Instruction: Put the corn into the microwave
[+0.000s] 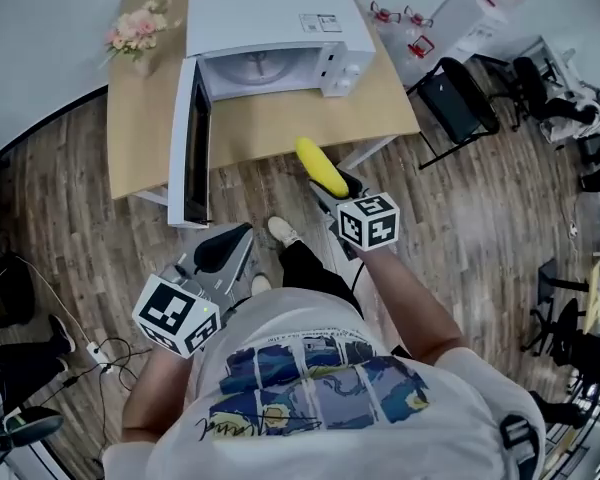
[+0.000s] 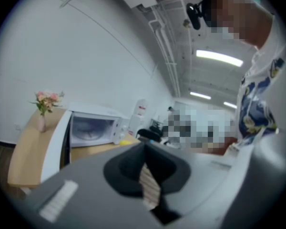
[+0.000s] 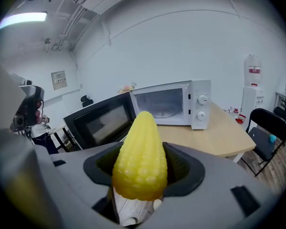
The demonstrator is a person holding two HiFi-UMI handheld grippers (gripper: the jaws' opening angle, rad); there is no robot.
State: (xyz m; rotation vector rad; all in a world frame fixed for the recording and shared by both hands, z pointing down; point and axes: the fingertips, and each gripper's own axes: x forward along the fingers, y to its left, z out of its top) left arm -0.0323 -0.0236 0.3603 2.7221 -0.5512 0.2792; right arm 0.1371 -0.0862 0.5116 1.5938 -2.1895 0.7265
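Observation:
My right gripper [image 1: 332, 180] is shut on a yellow corn cob [image 1: 321, 166], which it holds just in front of the table's near edge. In the right gripper view the corn [image 3: 140, 157] stands up between the jaws and points at the microwave [image 3: 169, 104]. The white microwave [image 1: 275, 30] sits on the wooden table [image 1: 152, 118] with its door [image 1: 189, 144] swung wide open to the left and its cavity empty. My left gripper [image 1: 223, 248] hangs low at my left side, shut on nothing [image 2: 146, 178].
A small vase of pink flowers [image 1: 138, 34] stands at the table's back left corner. Black chairs [image 1: 458, 101] and stands crowd the floor to the right. Cables and a power strip [image 1: 98, 351] lie on the wood floor at the left.

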